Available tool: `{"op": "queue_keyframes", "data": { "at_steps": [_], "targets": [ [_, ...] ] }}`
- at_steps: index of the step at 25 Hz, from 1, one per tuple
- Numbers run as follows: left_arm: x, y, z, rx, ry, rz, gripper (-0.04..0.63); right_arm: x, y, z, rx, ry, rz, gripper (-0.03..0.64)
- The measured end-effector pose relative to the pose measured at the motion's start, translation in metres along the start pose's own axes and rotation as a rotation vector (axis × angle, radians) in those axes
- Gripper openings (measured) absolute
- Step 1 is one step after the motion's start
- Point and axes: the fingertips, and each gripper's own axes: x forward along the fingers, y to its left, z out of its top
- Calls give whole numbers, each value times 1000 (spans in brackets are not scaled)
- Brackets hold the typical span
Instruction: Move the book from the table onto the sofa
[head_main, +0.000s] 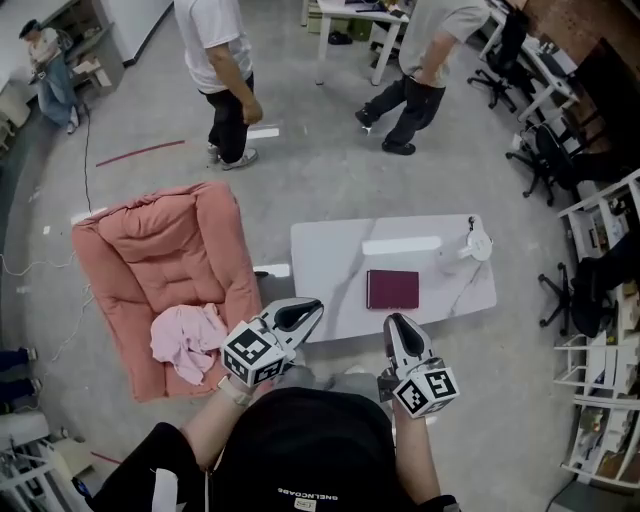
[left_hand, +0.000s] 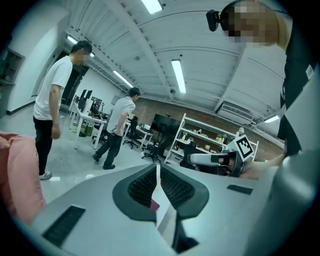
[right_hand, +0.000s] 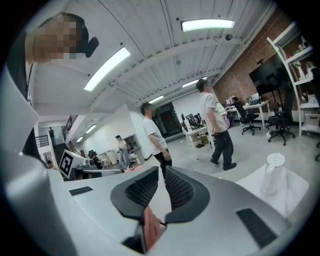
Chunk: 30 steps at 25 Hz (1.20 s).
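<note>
A maroon book (head_main: 392, 289) lies flat on the white table (head_main: 330, 260), near its front edge. The pink sofa (head_main: 165, 250) stands to the left of the table. My left gripper (head_main: 308, 310) is shut and empty, at the table's front left corner, left of the book. My right gripper (head_main: 396, 324) is shut and empty too, just in front of the book and short of the table edge. In the left gripper view the jaws (left_hand: 158, 167) are pressed together, and the right gripper view shows the same of its jaws (right_hand: 163, 170).
A crumpled pink cloth (head_main: 186, 340) lies on the sofa seat. A white rounded object (head_main: 478, 243) and a white bar (head_main: 400, 245) sit on the table's far side. Two people (head_main: 225, 80) (head_main: 418, 70) stand beyond. Office chairs (head_main: 545, 160) and shelves (head_main: 605, 330) line the right.
</note>
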Motion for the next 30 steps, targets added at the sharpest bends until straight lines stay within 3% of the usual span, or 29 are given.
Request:
{"op": "queue_keyframes", "data": {
  "at_steps": [7, 20, 30],
  "targets": [
    [40, -3, -11, -6, 54, -20, 15, 0, -45, 0, 16, 24, -44, 58],
    [145, -10, -39, -45, 171, 47, 19, -20, -183, 0, 45, 96, -103, 58],
    [220, 3, -90, -100, 272, 109, 105, -17, -274, -32, 91, 191, -83, 60]
  ]
}}
